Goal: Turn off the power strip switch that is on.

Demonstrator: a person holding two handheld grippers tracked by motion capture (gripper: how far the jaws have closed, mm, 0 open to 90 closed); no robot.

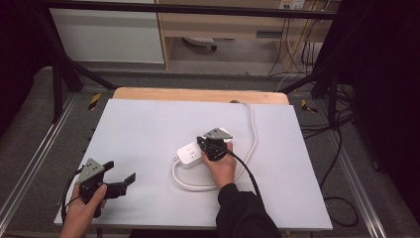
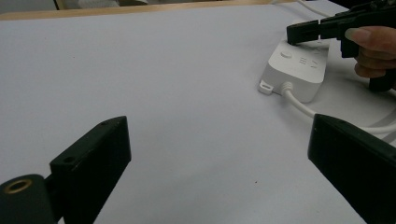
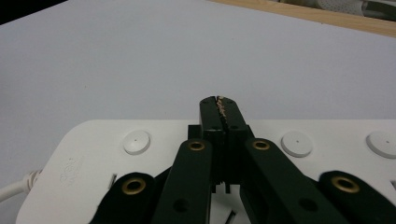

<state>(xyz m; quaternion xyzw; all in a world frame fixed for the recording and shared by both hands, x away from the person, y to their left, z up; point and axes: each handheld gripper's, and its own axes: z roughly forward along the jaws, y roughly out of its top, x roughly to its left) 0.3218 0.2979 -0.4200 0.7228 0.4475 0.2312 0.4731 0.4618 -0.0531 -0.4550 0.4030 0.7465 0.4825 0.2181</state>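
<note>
At the middle of the high view the right gripper (image 1: 201, 141), jaws pressed together, hovers over the white power strip (image 1: 190, 154), likely to push a button, while the left gripper (image 1: 120, 179) waits spread apart at lower left.

In the high view the power strip (image 1: 190, 153) lay on the desk (image 1: 148, 124) just right of the frame's centre, with its cable (image 1: 253, 134) looping below it toward the lower middle and then running up the right side to the desk's far edge. The right hand-held gripper (image 1: 204, 142) stood over the strip's right end with its jaws together above the strip's top face, the hand (image 1: 221, 166) below it in the frame. The left hand-held gripper (image 1: 121, 181) sat at the lower left of the frame, well apart from the strip, its jaws spread and pointing right toward it.
</note>
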